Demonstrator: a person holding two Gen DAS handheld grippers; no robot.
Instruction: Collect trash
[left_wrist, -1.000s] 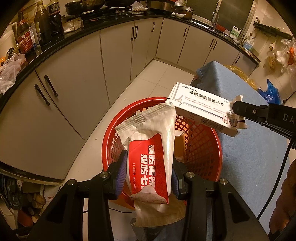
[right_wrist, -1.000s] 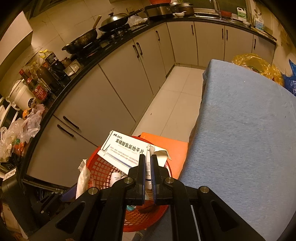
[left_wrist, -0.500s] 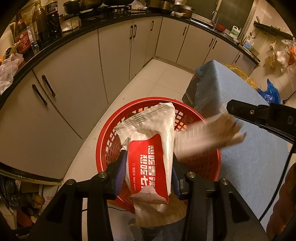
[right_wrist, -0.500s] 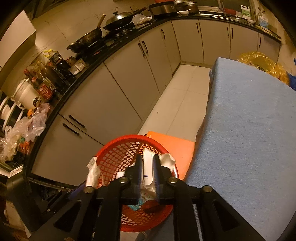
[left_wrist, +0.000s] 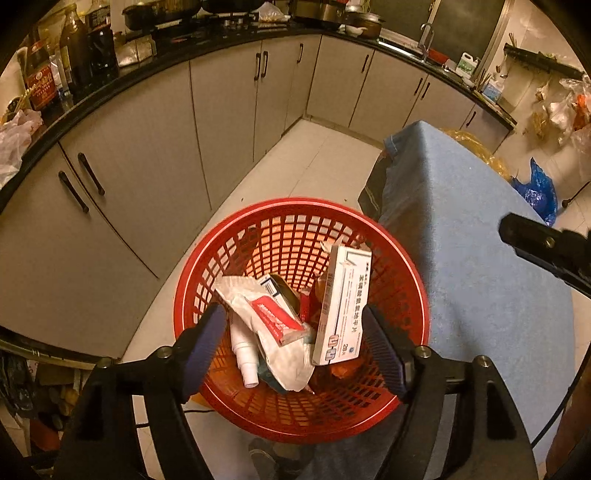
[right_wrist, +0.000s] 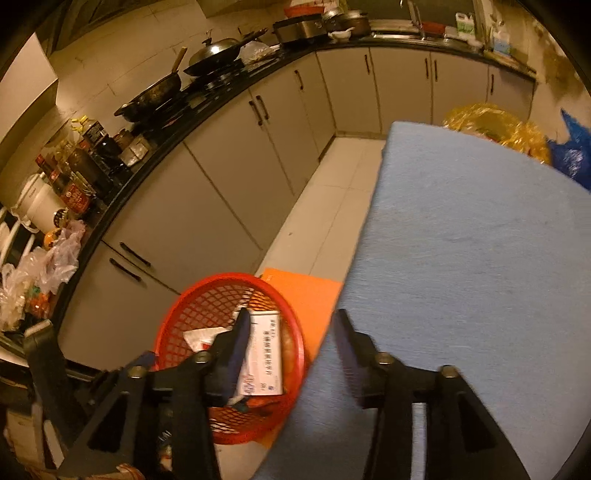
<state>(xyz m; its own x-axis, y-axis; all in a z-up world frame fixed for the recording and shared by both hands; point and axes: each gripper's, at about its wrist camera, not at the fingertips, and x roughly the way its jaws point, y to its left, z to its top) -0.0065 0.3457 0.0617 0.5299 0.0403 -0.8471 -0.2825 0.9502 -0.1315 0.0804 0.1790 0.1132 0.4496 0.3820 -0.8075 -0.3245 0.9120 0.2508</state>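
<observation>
Left gripper above the red basket, fingers spread wide, gripping nothing. Right gripper beside the basket, fingers likewise apart and empty. Inside the basket: white medicine box leaning on the wall, red-and-white wipes pack, small white bottle. Beyond the basket, blue-covered surface, then kitchen cabinets.

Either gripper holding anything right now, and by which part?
Nothing held. The left gripper and right gripper are both open; the wet-wipe packet and medicine box lie in the red basket.
</observation>
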